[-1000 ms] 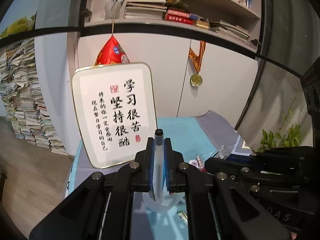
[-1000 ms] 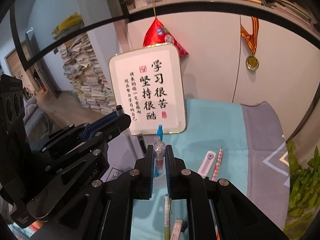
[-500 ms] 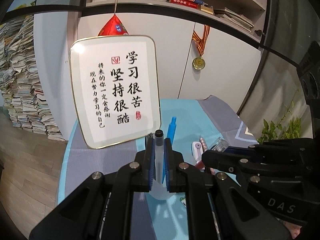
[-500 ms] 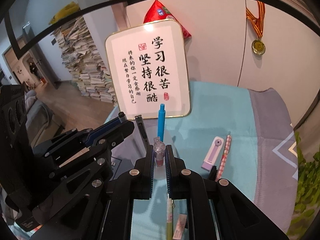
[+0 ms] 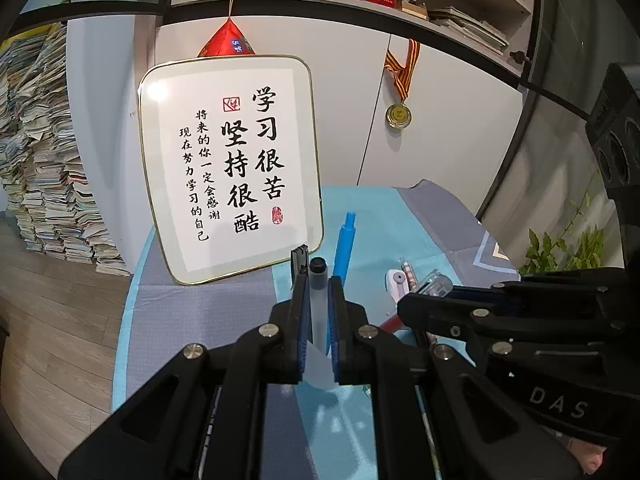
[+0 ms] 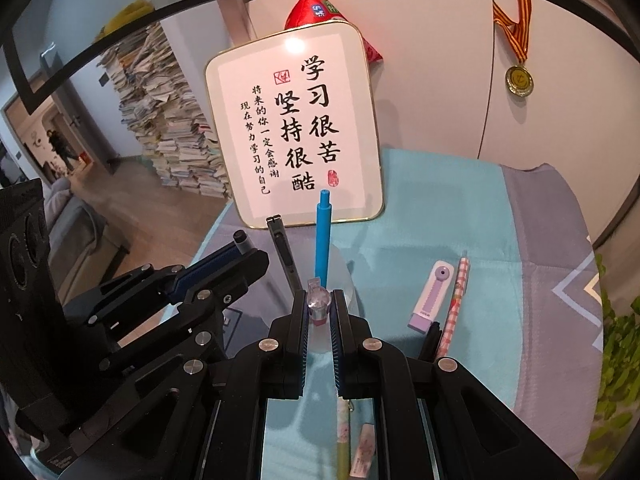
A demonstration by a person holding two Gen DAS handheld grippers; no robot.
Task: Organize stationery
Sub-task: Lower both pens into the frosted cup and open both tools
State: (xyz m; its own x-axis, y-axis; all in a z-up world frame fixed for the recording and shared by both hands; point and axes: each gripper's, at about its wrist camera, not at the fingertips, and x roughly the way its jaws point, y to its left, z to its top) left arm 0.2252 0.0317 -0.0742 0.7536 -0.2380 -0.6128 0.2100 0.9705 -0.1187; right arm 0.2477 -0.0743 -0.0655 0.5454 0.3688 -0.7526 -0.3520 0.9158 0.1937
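Note:
My left gripper point(image 5: 318, 292) is shut on a clear pen with a black cap point(image 5: 317, 280), held upright. My right gripper point(image 6: 319, 304) is shut on a clear-topped pink pen point(image 6: 319, 302). Both hover over a clear pen holder point(image 6: 340, 276) that holds a blue pen point(image 6: 322, 236) and a black clip-like tool point(image 6: 284, 248). The blue pen point(image 5: 345, 244) stands just behind my left fingers. The left gripper shows at the left of the right wrist view point(image 6: 240, 248); the right gripper shows at the right of the left wrist view point(image 5: 440, 300).
A framed calligraphy sign point(image 6: 296, 128) stands at the back of the teal and grey cloth point(image 6: 460, 208). A purple correction tape point(image 6: 432, 296) and a pink checked pen point(image 6: 456, 300) lie to the right. More pens point(image 6: 344, 436) lie near my right gripper's base.
Both grippers have moved forward and down toward the holder. The blue pen and the black tool now stand in full view behind the fingers.

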